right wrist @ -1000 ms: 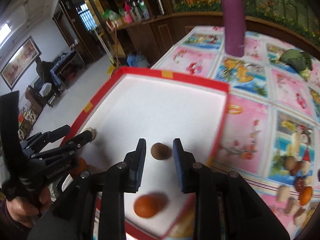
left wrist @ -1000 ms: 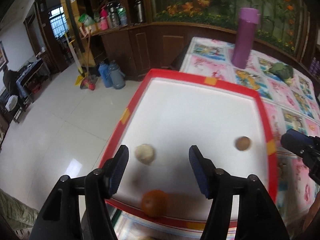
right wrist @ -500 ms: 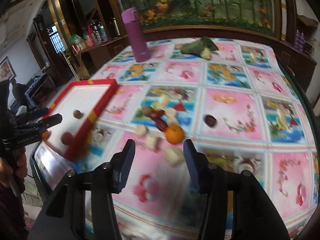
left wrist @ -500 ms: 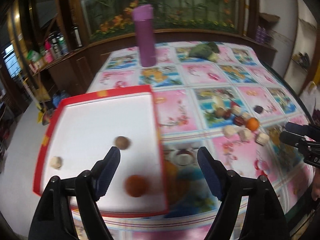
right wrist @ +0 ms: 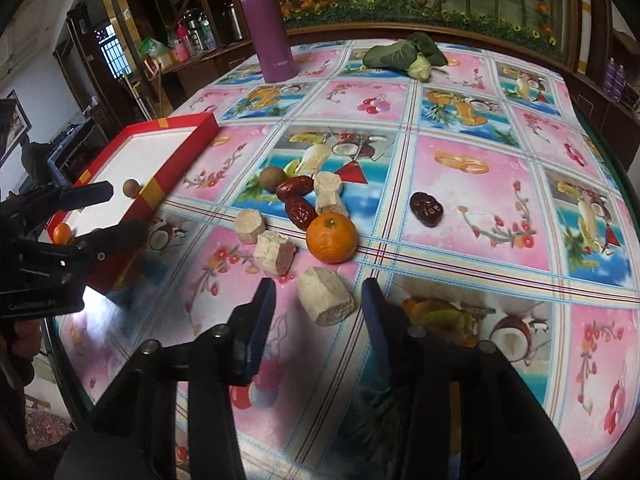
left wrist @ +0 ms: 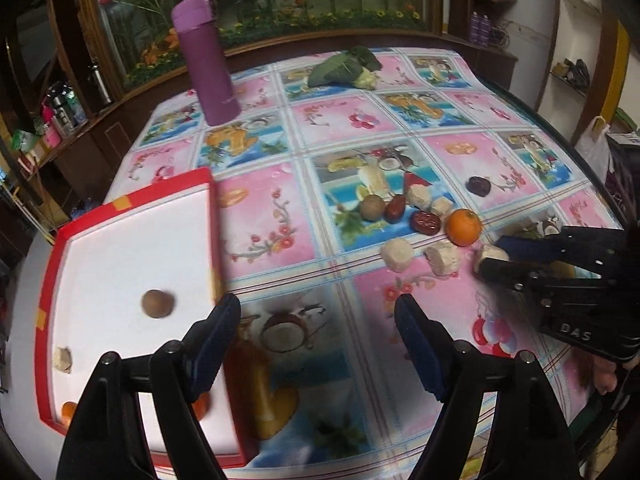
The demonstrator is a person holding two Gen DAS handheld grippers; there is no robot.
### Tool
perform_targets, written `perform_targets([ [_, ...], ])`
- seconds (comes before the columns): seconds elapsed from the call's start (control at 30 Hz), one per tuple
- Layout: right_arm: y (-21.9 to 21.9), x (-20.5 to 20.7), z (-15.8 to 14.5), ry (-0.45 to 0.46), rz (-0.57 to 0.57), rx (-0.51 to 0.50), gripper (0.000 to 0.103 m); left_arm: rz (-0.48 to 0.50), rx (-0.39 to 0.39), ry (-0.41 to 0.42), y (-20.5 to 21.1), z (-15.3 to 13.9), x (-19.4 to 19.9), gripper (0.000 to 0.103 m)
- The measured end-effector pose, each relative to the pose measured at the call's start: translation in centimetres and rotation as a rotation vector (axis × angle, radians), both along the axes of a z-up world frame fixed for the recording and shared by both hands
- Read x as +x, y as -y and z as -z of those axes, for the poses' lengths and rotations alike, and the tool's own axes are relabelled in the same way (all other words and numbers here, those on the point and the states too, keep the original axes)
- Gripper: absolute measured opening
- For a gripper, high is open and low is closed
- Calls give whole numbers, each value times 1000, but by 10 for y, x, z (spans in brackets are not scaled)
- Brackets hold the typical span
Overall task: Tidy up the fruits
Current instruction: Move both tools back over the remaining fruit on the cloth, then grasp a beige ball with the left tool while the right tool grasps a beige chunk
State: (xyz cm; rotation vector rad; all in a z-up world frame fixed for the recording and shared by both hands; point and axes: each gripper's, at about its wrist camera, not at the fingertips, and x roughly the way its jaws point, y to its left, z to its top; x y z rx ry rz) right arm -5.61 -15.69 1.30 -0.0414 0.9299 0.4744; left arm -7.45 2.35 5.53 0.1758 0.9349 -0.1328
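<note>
A red-rimmed white tray (left wrist: 132,200) (right wrist: 200,126) sits at the table's left edge, holding a brown round fruit (left wrist: 157,303), a pale chunk (left wrist: 63,359) and an orange fruit (right wrist: 62,234). A cluster of fruits lies mid-table: an orange (right wrist: 331,238) (left wrist: 463,227), red dates (right wrist: 294,187), a brown longan (right wrist: 269,178) and pale chunks (right wrist: 326,301). My right gripper (right wrist: 318,312) is open, its fingers either side of the nearest pale chunk. My left gripper (left wrist: 318,344) is open and empty beside the tray's right rim.
A purple flask (right wrist: 269,26) stands at the back of the table. A leafy green vegetable (right wrist: 408,54) lies at the back. A lone dark date (right wrist: 427,209) lies right of the cluster. The table edge curves on the right and near sides.
Both grippers swung right, away from the tray. The right gripper moved from the tray to the fruit cluster and now brackets a pale chunk. The left gripper now hangs beside the tray's right rim.
</note>
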Motion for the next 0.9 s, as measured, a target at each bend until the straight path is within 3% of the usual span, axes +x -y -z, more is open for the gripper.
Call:
perform_targets([
  [0.03,0,1,2,-3,-1,-5,33,7,1,-8,3,2,2,79],
  [0.27,11,4,7,-17,-1,55,32,43,6,-63,23,19,21,79],
  [0.53,38,11,2,-21,98,135,31,46,19,-95,39,34,44,77],
  [0.6,40,12,0,-19,102,152,31,41,6,-107,40,37,50,64],
  [0.7,41,12,0,-21,109,157,31,39,-38,-116,40,38,54,57],
  [0.77,42,12,-1,-20,115,164,31,47,-74,-124,40,38,54,46],
  [0.83,44,12,-2,-10,123,173,31,49,-73,-117,42,37,53,31],
  [0.9,45,12,-3,-7,124,186,31,46,-76,-114,42,36,52,24],
])
